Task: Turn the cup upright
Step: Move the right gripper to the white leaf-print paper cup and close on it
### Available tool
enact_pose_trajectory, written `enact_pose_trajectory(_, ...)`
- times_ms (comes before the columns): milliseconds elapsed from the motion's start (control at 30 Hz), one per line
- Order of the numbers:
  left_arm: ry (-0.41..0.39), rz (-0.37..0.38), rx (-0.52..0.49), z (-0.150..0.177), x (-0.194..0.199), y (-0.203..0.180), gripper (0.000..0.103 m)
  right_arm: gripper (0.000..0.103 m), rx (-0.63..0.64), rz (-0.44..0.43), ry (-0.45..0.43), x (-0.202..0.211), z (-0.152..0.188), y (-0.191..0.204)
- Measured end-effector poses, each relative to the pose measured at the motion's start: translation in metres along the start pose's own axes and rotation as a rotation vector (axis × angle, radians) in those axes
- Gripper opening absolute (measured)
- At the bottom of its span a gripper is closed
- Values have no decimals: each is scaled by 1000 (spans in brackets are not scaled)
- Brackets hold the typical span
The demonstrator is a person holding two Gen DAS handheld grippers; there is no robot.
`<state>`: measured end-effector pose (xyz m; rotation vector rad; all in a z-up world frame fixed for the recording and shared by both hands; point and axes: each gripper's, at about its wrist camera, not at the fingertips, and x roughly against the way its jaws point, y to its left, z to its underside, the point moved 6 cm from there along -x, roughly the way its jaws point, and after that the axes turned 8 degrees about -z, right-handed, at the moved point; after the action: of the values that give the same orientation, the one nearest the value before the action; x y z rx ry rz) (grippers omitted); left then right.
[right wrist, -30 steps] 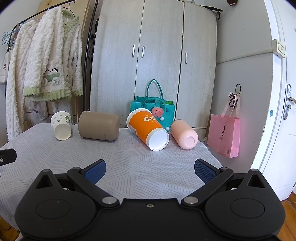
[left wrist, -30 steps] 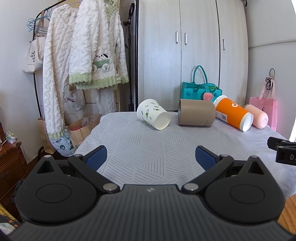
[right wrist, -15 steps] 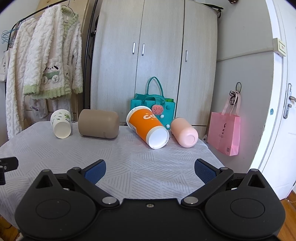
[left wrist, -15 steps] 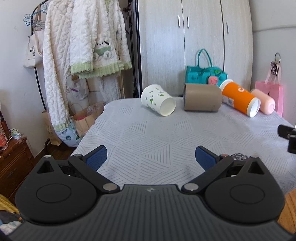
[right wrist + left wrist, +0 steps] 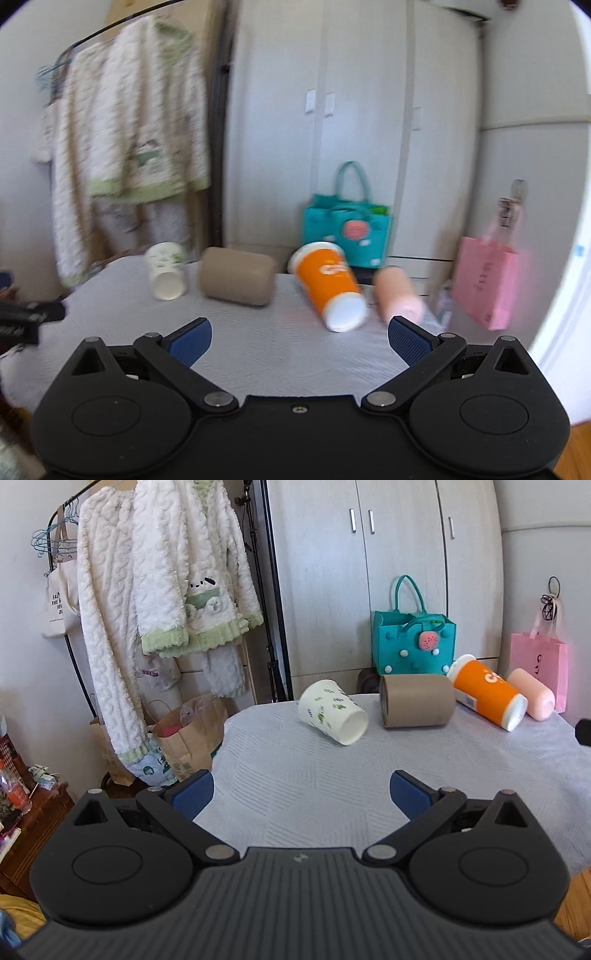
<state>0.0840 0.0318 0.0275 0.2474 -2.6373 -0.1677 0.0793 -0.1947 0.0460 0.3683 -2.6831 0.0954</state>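
Several cups lie on their sides in a row at the far edge of the table: a white leaf-print paper cup, a tan cup, an orange cup and a pink cup. My left gripper is open and empty, over the table's near left part, well short of the white cup. My right gripper is open and empty, short of the orange cup. The right wrist view is blurred.
A clothes rack with fleece robes stands left of the table, with paper bags on the floor below. A wardrobe, a teal bag and a pink bag are behind the table.
Both grippers have shifted: the left view now looks more to the left and down onto the table; the right gripper has moved, blurring its view. Both stay open. The cups have not moved.
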Motion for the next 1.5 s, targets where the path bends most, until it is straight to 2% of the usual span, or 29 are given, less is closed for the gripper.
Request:
enact_pose_trajectory(133,50,103,21,-15,-11,11,103,103,21,-165,51,-15,-18,16)
enact_pose_trajectory(300,144,241,104,-25,-33,29,103,103,46,-342,104,-39,-39,37)
enact_pose_trajectory(433,183,267,120,-29,-58,37,103,103,67,-461,123,-58,-51,52)
enact_pose_trajectory(533,191,283,143,-32,-75,41,103,102,93,-498,151,-80,-55,64)
enact_pose_trajectory(700,155,332,201,-34,-95,47,103,98,162,-552,219,-122,-53,85)
enact_pose_trajectory(833,142,364,242,-32,-116,46,103,96,231,-557,257,-157,-52,101)
enact_pose_trajectory(967,162,396,285,-30,-141,45,103,94,311,-521,280,-187,-51,113)
enact_pose_trajectory(1033,167,402,312,-28,-152,48,102,88,339,-505,294,-202,-50,117)
enact_pose_trajectory(1100,177,405,334,-24,-161,52,102,88,365,-480,310,-216,-49,121)
enact_pose_trajectory(1367,219,443,345,-21,-188,55,100,82,478,-381,353,-260,-44,137)
enact_pose_trajectory(1500,227,457,361,-18,-191,58,100,81,491,-346,376,-272,-42,139)
